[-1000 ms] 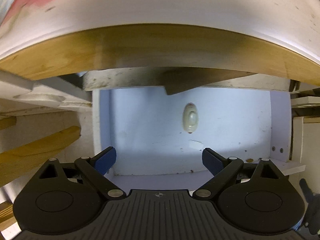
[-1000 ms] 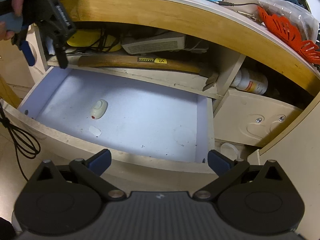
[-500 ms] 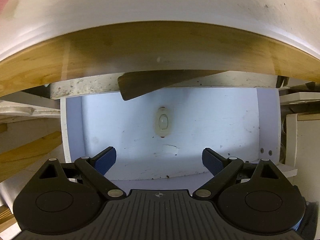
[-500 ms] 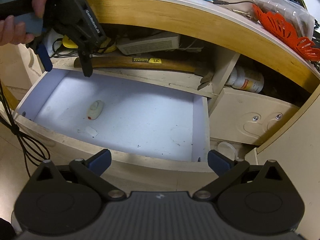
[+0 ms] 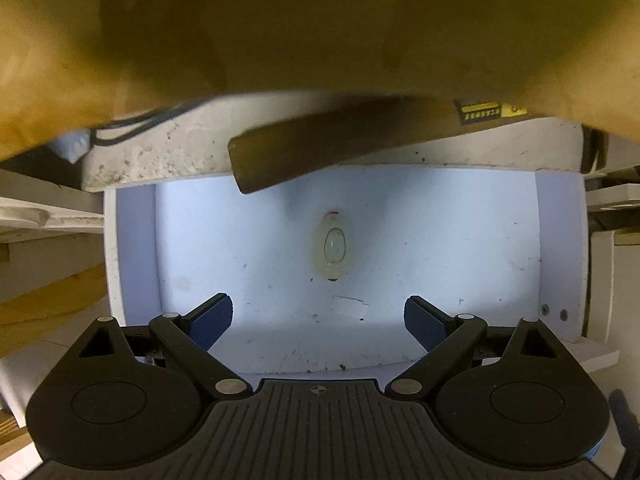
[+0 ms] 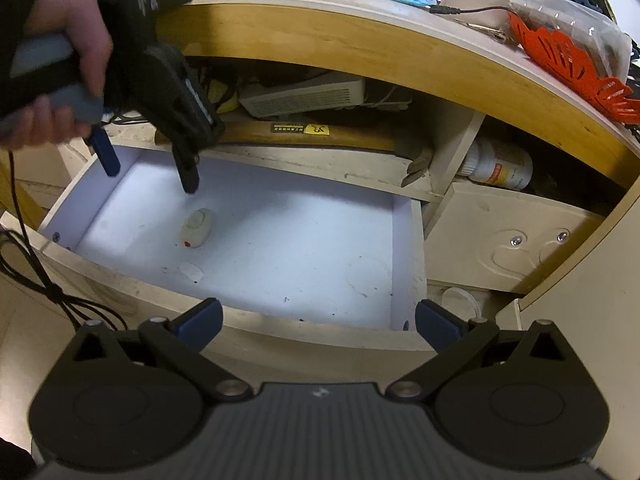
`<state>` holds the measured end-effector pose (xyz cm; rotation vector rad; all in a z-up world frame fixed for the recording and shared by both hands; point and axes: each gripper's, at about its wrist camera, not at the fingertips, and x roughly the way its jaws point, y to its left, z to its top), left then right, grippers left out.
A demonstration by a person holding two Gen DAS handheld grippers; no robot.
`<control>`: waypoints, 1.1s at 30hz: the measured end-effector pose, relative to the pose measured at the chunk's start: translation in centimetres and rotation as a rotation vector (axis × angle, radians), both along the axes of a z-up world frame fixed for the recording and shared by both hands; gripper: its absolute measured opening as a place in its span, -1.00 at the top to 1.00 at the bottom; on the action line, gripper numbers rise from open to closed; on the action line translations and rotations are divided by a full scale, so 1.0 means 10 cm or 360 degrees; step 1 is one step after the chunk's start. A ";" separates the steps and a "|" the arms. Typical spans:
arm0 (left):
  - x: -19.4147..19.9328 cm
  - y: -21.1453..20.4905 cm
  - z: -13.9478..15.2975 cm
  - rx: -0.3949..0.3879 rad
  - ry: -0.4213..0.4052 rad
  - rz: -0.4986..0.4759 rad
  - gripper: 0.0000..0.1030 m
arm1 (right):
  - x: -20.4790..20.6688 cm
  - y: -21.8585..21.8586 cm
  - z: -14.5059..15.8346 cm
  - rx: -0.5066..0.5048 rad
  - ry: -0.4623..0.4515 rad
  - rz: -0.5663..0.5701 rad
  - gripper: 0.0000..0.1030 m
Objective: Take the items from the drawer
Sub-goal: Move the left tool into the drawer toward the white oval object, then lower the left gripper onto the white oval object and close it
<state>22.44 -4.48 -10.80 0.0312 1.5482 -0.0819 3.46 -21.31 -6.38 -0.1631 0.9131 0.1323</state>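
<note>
A small white oval device [image 5: 333, 246] with a red tip lies on the pale floor of the open drawer [image 5: 440, 248]; it also shows in the right wrist view [image 6: 196, 227]. My left gripper [image 5: 318, 320] is open and empty, pointing down into the drawer just above the device. In the right wrist view the left gripper [image 6: 152, 176] hangs over the drawer's back left part. My right gripper [image 6: 318, 318] is open and empty, in front of the drawer's front edge [image 6: 248, 328].
A small white scrap [image 5: 349, 306] lies near the device. A wooden-handled hammer [image 6: 320, 134] lies on the shelf above the drawer, with a white box [image 6: 304, 96] and a bottle [image 6: 500, 166]. The cluttered desktop [image 6: 400, 4] overhangs. Black cables [image 6: 36, 276] hang at the left.
My left gripper has moved right and down into the drawer, ending over the oval device. The right gripper has come slightly closer. Both stayed open.
</note>
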 end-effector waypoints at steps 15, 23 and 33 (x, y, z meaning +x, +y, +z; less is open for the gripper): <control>-0.07 -0.03 -0.52 -0.0010 -0.0020 0.0036 -0.84 | -0.01 0.02 0.01 0.0026 0.0009 0.0001 -0.99; -0.12 -0.06 -0.79 0.0011 -0.0039 0.0042 -0.84 | -0.01 0.06 0.01 0.0066 0.0028 0.0018 -0.99; -0.18 -0.08 -0.96 0.0034 -0.0055 0.0029 -0.84 | -0.01 0.09 0.02 0.0095 0.0037 0.0030 -0.99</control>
